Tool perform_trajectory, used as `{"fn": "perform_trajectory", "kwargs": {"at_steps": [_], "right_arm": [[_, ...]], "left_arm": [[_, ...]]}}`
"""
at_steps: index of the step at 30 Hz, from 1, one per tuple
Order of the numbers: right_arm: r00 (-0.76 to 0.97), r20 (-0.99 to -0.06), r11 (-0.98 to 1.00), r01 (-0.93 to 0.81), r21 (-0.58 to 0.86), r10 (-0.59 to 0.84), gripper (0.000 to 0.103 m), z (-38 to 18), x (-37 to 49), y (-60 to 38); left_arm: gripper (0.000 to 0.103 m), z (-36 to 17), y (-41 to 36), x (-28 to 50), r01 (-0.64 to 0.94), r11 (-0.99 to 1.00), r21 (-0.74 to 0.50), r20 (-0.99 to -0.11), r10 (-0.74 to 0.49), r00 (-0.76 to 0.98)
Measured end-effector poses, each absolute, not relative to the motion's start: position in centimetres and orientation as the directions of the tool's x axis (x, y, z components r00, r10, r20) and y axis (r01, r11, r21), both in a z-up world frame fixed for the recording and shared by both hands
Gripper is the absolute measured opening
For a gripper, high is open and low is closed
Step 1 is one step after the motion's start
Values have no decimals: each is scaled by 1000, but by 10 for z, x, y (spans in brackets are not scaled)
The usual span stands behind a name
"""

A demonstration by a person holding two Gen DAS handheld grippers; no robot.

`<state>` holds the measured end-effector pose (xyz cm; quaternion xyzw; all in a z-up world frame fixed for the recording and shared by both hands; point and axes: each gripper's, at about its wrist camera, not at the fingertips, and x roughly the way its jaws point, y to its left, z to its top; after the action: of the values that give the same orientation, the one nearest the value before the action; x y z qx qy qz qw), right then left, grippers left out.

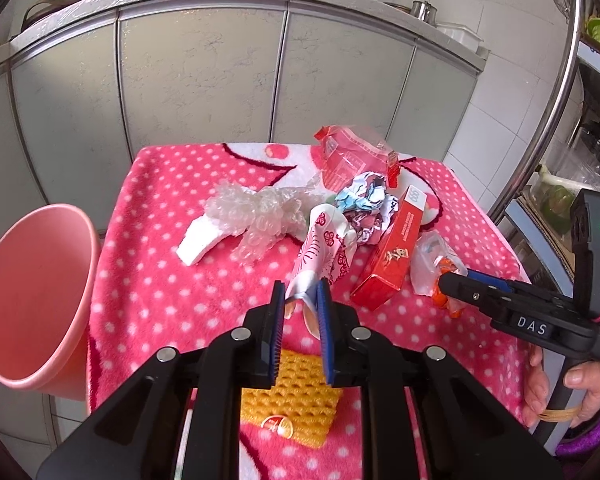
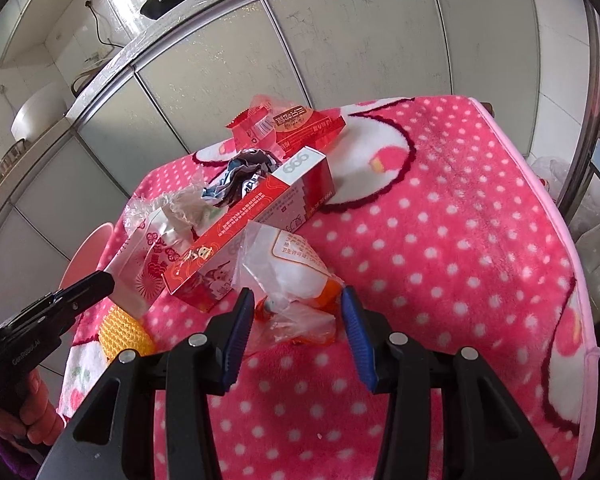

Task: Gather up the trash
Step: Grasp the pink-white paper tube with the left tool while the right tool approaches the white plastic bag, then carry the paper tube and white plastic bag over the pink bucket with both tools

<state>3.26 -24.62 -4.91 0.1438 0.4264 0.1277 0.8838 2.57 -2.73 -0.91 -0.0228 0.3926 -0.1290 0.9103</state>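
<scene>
A table draped in pink dotted cloth is shown before grey cabinets. The left claw is pinched on a flowered wrapper. A clear packet is straddled, ungripped, by the spread right claw.

Both fisheye views look steeply down and forward from close above the bench, toward the far cabinets. The left wrist view sits left, the right wrist view right; both share the red box and the surrounding litter.
</scene>
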Motion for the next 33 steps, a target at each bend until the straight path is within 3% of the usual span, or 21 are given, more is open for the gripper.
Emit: {"fn": "perform_trajectory", "kwargs": {"at_steps": [6,33], "right_arm": [[609,-704,919,-117,378,367,34,-48,29,-249],[707,-618,933,-183,311,345,34,-15,-4,-246]], "left_arm": [[15,-10,-23,22,196,971,-140,-721,-235,652],[15,20,7,0,111,982,-156,-677,-188,711]]}}
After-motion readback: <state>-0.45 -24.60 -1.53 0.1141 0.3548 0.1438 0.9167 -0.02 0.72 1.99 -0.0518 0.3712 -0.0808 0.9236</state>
